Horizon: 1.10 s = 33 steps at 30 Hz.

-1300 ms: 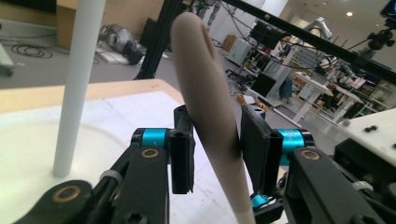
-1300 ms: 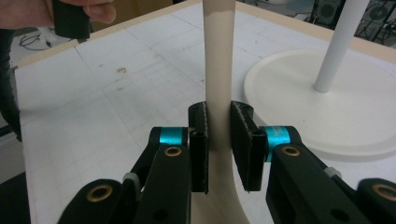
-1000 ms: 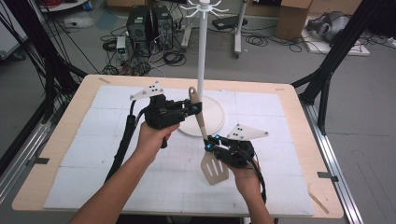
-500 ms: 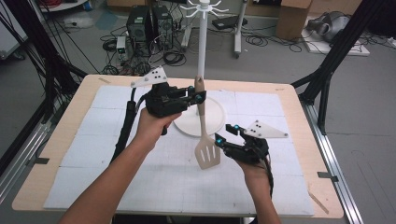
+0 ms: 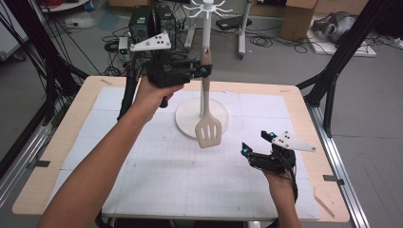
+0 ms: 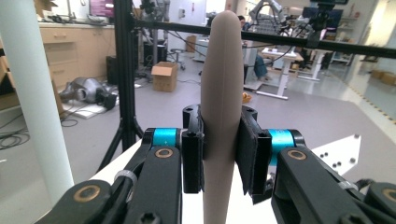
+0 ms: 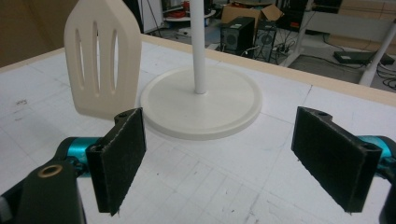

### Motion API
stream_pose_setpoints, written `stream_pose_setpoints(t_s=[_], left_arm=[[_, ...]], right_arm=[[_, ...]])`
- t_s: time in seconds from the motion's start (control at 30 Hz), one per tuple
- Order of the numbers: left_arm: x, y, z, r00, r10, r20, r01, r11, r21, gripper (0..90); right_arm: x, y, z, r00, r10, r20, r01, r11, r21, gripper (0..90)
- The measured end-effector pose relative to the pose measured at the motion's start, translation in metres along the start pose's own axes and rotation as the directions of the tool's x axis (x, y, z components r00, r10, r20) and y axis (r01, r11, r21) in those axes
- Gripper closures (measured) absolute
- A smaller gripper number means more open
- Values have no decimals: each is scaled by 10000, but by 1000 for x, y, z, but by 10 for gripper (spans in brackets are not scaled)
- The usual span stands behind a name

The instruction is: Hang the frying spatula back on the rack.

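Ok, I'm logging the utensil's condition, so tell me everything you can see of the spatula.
The spatula is beige, matte, plastic-looking, with a rounded handle and a flat blade cut by three long slots. It hangs upright in the air, blade down, above the table in front of the white stand's pole. The left gripper is shut on the handle near its top; nothing else touches it.
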State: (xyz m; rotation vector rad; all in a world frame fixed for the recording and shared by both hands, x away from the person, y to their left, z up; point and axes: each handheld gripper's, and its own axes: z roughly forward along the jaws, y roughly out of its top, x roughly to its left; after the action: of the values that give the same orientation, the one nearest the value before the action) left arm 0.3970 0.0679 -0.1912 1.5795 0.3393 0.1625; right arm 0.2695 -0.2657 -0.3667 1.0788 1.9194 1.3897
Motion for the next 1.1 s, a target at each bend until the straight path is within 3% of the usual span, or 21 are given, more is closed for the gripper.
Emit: stream_pose_setpoints(t_s=[0.2, 0.37, 0.67, 1.1], left_arm=[[16, 17, 6, 9997, -157, 204, 160, 9997, -158, 735], [29, 23, 7, 9994, -323, 109, 325, 9993, -169, 735], [36, 36, 17, 9992, -368, 183, 366, 9993, 68, 734], [54, 34, 22, 9951, -986, 14, 986, 9951, 66, 734]], right_arm=[[-3, -1, -2, 10000, -47, 9, 47, 9999, -112, 170], [-4, -3, -1, 10000, -18, -65, 17, 9999, -127, 170], [-5, -3, 1, 9998, 32, -194, -33, 10000, -41, 170], [-5, -5, -1, 9996, 119, -245, -121, 9999, -99, 170]])
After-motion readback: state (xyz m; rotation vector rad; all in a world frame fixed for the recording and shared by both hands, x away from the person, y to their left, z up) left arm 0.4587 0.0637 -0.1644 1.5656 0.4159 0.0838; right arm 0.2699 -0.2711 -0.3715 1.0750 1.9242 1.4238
